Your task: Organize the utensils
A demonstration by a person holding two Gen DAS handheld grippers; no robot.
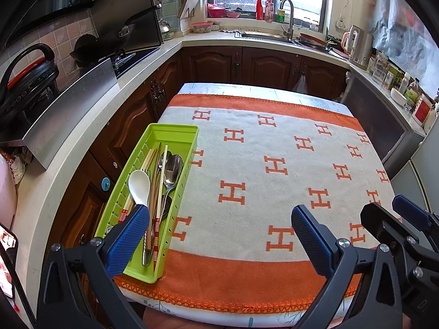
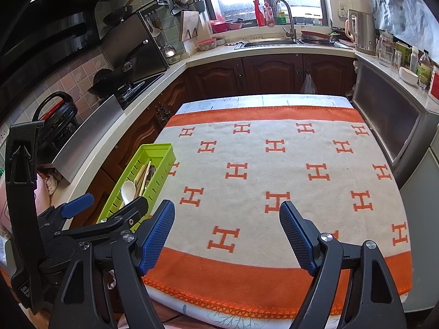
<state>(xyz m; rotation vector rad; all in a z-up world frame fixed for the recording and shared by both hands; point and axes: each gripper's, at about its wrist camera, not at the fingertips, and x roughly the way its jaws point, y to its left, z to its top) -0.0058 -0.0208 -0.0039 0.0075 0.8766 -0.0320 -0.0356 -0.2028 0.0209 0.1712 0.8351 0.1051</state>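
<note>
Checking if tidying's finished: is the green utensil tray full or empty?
Partly full. The green tray holds a white spoon, metal spoons and chopsticks; its far end is bare.

I find the orange-and-white cloth (image 2: 274,164) bare across its middle and right, giving free passage. The green tray (image 1: 175,134), loaded with utensils (image 1: 164,181), occupies the left edge. The counter (image 1: 82,126) crowds close on that side.

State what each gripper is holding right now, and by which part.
Nothing is held. The left gripper and the right gripper both stand open above the blanket; the utensils lie in the green tray.
</note>
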